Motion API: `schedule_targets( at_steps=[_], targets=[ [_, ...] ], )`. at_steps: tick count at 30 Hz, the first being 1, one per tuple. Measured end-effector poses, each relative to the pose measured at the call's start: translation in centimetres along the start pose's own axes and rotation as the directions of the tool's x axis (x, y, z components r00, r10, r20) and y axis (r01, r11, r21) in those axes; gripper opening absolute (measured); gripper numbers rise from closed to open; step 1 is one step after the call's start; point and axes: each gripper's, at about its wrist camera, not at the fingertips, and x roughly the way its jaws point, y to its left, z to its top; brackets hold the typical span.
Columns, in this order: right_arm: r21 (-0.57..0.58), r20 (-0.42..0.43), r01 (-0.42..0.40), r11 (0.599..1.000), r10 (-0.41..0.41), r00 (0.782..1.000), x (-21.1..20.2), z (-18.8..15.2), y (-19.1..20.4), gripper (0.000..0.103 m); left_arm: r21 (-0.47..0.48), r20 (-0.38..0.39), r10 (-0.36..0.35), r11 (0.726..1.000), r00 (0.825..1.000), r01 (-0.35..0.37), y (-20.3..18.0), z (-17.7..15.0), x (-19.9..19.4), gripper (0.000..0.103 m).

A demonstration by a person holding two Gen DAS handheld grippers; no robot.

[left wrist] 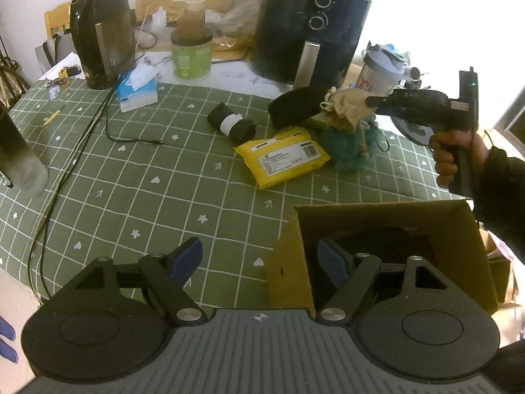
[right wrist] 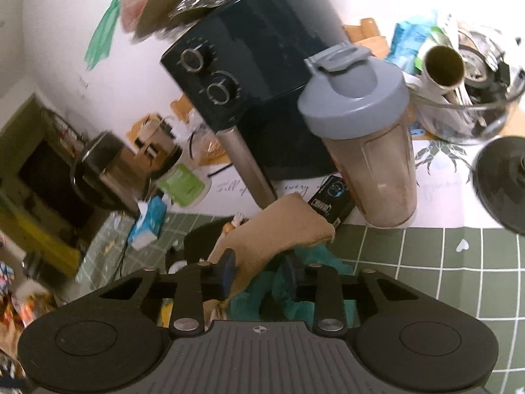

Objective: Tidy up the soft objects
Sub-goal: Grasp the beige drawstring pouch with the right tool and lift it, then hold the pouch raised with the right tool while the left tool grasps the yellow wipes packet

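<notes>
Your largest hazard is the air fryer (right wrist: 262, 92), which fills the upper centre of the right wrist view directly behind the pile you are working; a forward push or a wide swing on the lift would strike its handle. Next in size is the cardboard box (left wrist: 387, 226) at the lower right of the left wrist view, apparently the place for the soft things. Its near wall sits between the fingers of your left gripper (left wrist: 262, 259), whose jaws stand spread and hold nothing; if you move that hand sideways, a finger may catch the wall and drag or tip the box. The shaker bottle (right wrist: 367, 138), right of centre in the right wrist view, stands upright just behind the pile, and a brush from the lifted cloth could topple it. The yellow packet (left wrist: 283, 156), centre of the left wrist view, lies against the teal cloth (left wrist: 347, 144) and could be dragged along with it. The tan pouch (right wrist: 272, 229) lies on top of the teal cloth, at lower centre of the right wrist view. Your right gripper (right wrist: 259, 274) has its jaws drawn in around the near edge of the pouch, and the pads appear to pinch it together with a fold of teal cloth. Judge the grip as shallow: the pouch may slip, or both things may rise together. The pouch drawstring (left wrist: 328, 100) dangles and could snag.
</notes>
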Motion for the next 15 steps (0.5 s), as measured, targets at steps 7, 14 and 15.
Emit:
schedule_targets(
  at_steps=[7,14,15],
  targets=[
    [-0.004,0.056,-0.03,1.0,0.03,0.998,-1.0,0.7,0.8,0.006,0.004,-0.005,0.005,1.0,1.0,-0.005,0.2,0.1,0.0,0.077],
    [-0.049,0.119,-0.078,0.996,0.083,0.989,-4.4,2.4,2.6,0.005,0.024,0.003,-0.002,1.0,1.0,0.002,0.0,0.5,0.4,0.077],
    [-0.055,0.126,-0.078,0.995,0.085,0.988,-4.9,2.6,2.9,0.005,0.03,0.007,-0.003,1.0,1.0,0.003,0.0,0.6,0.4,0.077]
  ],
)
